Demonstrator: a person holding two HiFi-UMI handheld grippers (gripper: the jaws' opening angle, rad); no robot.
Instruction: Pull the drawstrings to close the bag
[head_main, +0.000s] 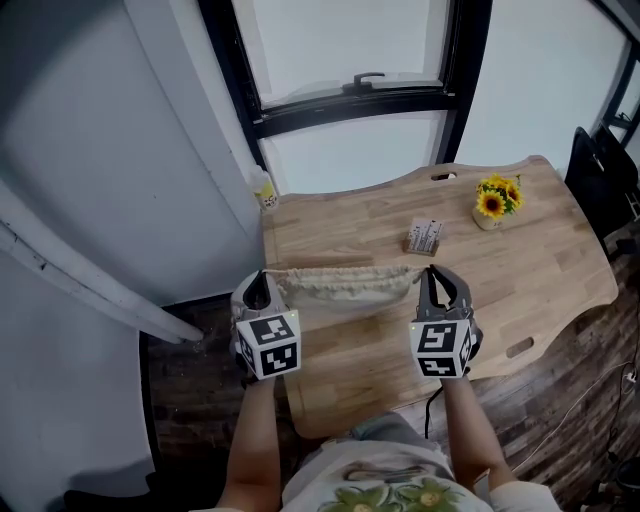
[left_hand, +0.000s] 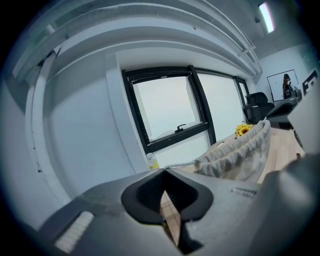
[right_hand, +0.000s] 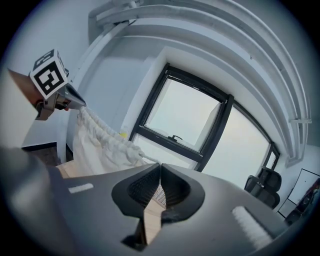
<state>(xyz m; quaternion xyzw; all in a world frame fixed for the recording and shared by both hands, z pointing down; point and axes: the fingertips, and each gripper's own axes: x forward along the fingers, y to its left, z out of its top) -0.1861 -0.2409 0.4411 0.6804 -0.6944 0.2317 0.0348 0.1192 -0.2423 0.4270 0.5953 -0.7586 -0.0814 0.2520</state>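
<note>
Left gripper (head_main: 258, 292) and right gripper (head_main: 433, 287) both pinch tight on the drawstrings (right_hand: 142, 158), the bag (head_main: 345, 284) stretched between them above the table (head_main: 550, 250), mouth heavily gathered: nearly cinched by the look, perhaps one last tug left

Drawstrings (left_hand: 180, 163): ends pinched out of sight inside tips of left claw (head_main: 261, 276) and right claw (head_main: 432, 272). Small box (head_main: 424, 237) on counter (head_main: 540, 260): print too small. Yellow item (head_main: 266, 193) at corner: unidentifiable. Dark chair (head_main: 600, 175): cut by edge.
</note>
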